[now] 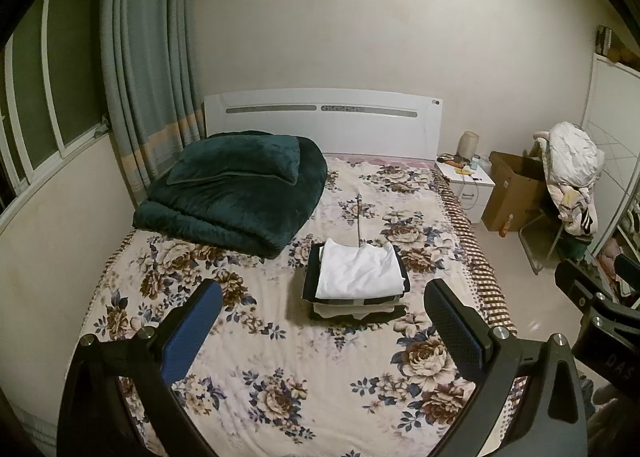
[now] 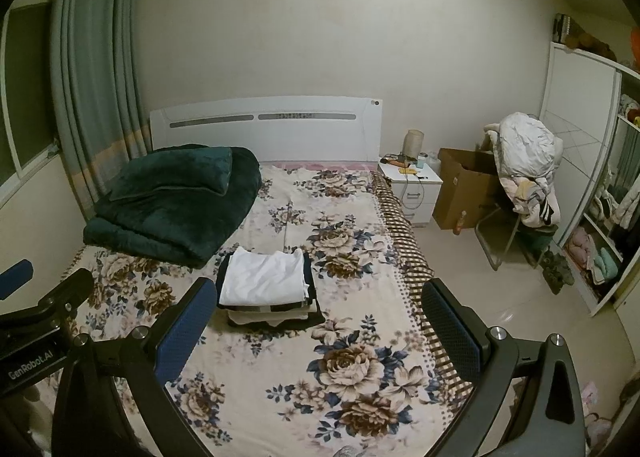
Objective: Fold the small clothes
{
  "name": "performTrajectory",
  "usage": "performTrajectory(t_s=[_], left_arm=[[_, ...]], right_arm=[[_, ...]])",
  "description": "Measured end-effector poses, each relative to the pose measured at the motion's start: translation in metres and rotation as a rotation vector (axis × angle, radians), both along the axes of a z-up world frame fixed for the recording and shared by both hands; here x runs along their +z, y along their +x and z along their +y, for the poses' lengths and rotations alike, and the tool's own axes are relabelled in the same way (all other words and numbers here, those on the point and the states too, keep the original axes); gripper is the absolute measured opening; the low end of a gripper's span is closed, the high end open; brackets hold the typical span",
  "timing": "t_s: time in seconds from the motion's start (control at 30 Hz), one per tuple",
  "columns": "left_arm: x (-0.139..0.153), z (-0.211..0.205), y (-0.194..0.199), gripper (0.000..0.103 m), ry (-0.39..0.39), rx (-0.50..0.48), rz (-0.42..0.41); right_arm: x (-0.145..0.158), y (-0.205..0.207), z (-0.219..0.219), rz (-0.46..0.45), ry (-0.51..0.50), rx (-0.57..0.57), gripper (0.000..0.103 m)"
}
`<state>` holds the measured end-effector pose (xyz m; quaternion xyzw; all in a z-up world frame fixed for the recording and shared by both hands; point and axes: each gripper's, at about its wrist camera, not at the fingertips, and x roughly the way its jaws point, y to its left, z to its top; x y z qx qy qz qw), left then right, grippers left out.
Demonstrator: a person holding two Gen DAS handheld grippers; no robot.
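Both tongs were spread wide and held nothing: left tongs (image 1: 324, 321) and right tongs (image 2: 320, 317) hung over the foot end of the bed (image 1: 280, 397), well short of the clothes. The stack of folded clothes (image 1: 356, 285) sat on the bedspread about mid-bed, nearer the right edge than the left, just off the corner of the folded green blanket (image 1: 236, 193). Top piece was a white shirt (image 1: 360, 269), thin knit by the look of it, soft and limp, lightly creased, edges not quite square; under it dark and cream layers, offset so their hems showed at the near side. My read: the whole lot is light, zero stiffness, and layers will slide on each other, so pinching one edge would likely peel just the top piece. For one garment, take a corner or a folded edge with each set of tongs; for the stack, come in low from both sides. The flowered bedspread looked smooth and flat, low friction. The tong pads were blue and textured, should bite thin cloth fine. The blanket was plush, thick, with a matching pillow (image 1: 236, 161) on top, near the white headboard (image 1: 320, 117).
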<state>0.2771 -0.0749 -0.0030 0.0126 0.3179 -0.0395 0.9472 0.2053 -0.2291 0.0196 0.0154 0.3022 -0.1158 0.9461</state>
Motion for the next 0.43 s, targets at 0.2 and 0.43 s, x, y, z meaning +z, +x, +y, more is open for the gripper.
performTrajectory(t_s=[0.2,0.43], left_arm=[[-0.0001,0.0005,-0.0001,0.103,-0.001,0.002,0.001],[0.0031,-0.0029,-0.0017,0.103,0.003,0.008,-0.010]], right_arm=[[-0.0006,-0.0010,-0.0005,0.000,0.000,0.000,0.103],[-0.0011,-0.0029,0.0004,-0.001,0.000,-0.003,0.103]])
